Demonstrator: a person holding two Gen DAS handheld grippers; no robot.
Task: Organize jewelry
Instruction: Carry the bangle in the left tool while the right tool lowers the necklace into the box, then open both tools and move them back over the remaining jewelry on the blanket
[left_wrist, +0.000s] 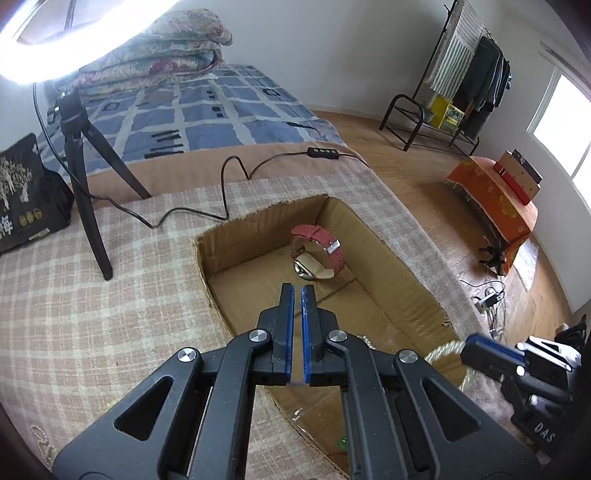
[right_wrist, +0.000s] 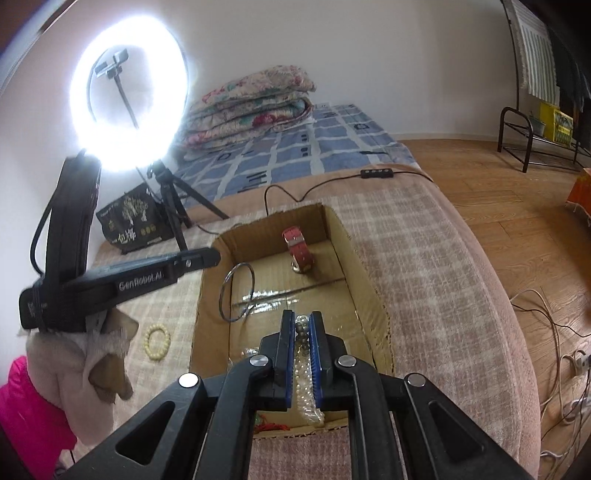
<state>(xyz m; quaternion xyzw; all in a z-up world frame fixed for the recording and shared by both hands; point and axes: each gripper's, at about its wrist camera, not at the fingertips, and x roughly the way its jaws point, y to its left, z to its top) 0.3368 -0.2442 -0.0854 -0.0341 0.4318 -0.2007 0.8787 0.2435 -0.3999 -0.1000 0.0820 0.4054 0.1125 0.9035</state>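
Clamps right tongs (right_wrist: 303, 321) on a strand of clear beads (right_wrist: 304, 373), pads pressed against it from both sides, darker beads showing at the tips, more of the strand running back between the fingers toward the camera. Holds that strand above the near end of an open cardboard box (right_wrist: 332, 229), plaid cloth (right_wrist: 424, 258) all round its rim. Brings left tongs (left_wrist: 298, 291) in over the same box from the left of the right tongs, blue pads drawn almost together with only a thin slit between them. Shows a thin wire hoop (right_wrist: 236, 291) standing upright just off the left tips in the right wrist view; cannot tell whether those pads pinch it, since nothing of it is plain in the slit from the left wrist view. Finds a red watch (left_wrist: 319, 251) straight ahead of both pairs of tips, on the box floor at the far end, strap buckled into a loop, case down. Leaves a cream bead bracelet (right_wrist: 157, 341) outside the box on the cloth, well to the left of the right tongs and under the left ones. Beyond the box, ahead and left: a lit ring light (right_wrist: 129, 103) on a black tripod (left_wrist: 88, 206), a black bag (right_wrist: 133, 221) beside its legs, a cable (left_wrist: 229, 184) snaking across the cloth, and a folded quilt (right_wrist: 251, 107) farther back.
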